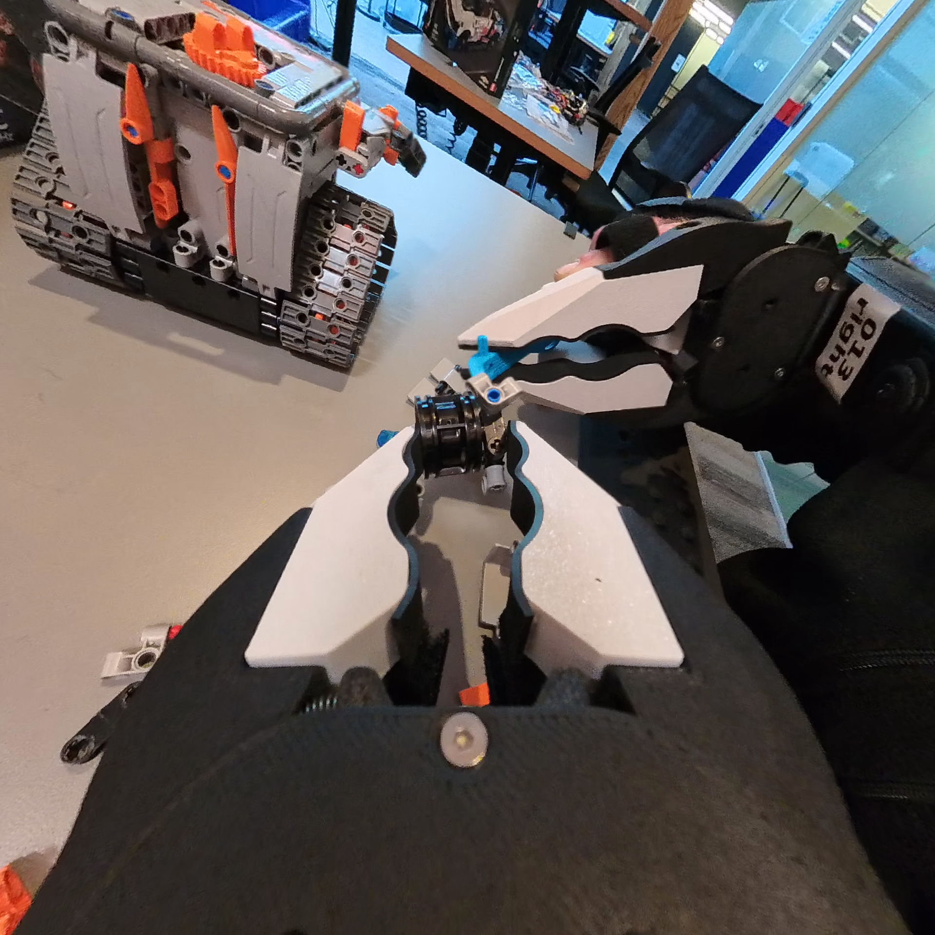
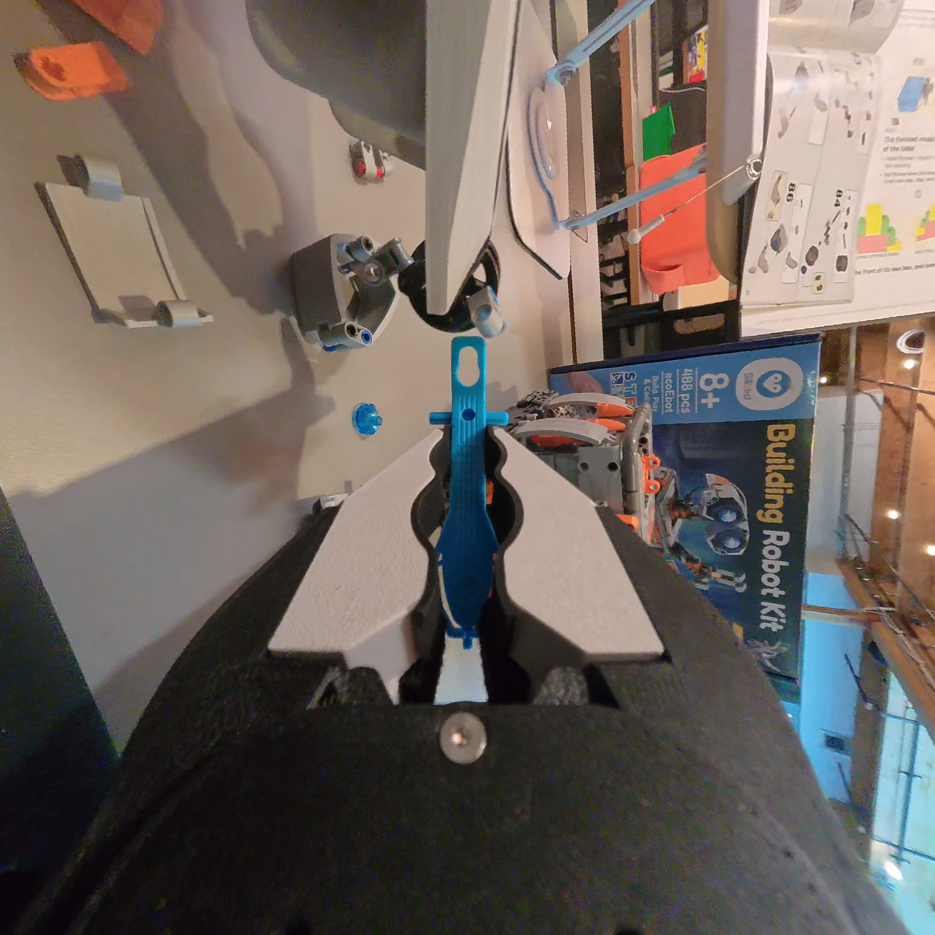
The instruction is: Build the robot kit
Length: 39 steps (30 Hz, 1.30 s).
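**Inspector A:** Nearest the lens, lower centre of the left wrist view: the left gripper [image 1: 463, 445], fingers pressed onto a small assembly with a black wheel hub [image 1: 448, 440] and grey connectors at its tips. Right gripper [image 1: 485, 364] enters from the right of that frame, pinching a blue lever tool [image 1: 488, 360].

**Inspector B:** Confirmed in the right wrist view. The right gripper [image 2: 468, 440] is clamped on the blue lever tool [image 2: 468, 455], whose slotted tip points up-frame, just short of a grey connector with a blue pin [image 2: 486, 307] on the held assembly. Tip and pin look apart, though very near.

**Inspector A:** In my judgement, good practice here is a firm, motionless left hold, the tool brought in line with the pin, and no sideways levering that could twist the assembly out of the fingers.

**Inspector B:** Differences between views: only the right one shows the dark grey part [image 2: 341, 291] attached beside the hub, a loose blue round stud [image 2: 366, 419] at centre left, a grey panel [image 2: 116, 248] at left, the kit box [image 2: 708, 496] and an instruction sheet [image 2: 830, 167] upper right.

**Inspector A:** Only the left one shows the tracked grey-and-orange model [image 1: 202, 187] whole, upper left on the table [image 1: 152, 480], plus a loose grey connector [image 1: 136, 655] at lower left.
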Available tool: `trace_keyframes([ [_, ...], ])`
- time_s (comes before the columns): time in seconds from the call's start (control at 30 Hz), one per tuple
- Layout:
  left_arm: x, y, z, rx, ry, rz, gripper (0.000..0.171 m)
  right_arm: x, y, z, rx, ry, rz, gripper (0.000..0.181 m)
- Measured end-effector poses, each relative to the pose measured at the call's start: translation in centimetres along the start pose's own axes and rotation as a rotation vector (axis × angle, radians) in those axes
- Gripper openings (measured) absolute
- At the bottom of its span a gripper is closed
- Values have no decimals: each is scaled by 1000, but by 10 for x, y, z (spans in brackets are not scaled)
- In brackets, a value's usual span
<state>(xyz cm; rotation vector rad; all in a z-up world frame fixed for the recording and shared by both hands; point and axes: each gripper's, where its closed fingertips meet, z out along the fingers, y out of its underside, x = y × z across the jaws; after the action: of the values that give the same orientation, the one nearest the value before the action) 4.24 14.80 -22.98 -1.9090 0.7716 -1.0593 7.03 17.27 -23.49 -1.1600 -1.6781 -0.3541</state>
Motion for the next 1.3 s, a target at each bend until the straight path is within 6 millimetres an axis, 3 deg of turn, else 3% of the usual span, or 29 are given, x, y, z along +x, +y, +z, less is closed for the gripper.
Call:
trace_keyframes([
  [0.23,3,-1,4,7,15,6,30,-4,-7,2,21,-24,-3,10],
  [0.67,15,-14,-2,73,150,-12,30,4,-16,-8,200,-146,187,10],
  [0.8,14,-11,-1,39,154,-6,30,7,-15,-8,131,-52,32,10],
  [1.3,19,-13,-4,53,251,-32,31,5,-23,-12,302,-221,132,9],
])
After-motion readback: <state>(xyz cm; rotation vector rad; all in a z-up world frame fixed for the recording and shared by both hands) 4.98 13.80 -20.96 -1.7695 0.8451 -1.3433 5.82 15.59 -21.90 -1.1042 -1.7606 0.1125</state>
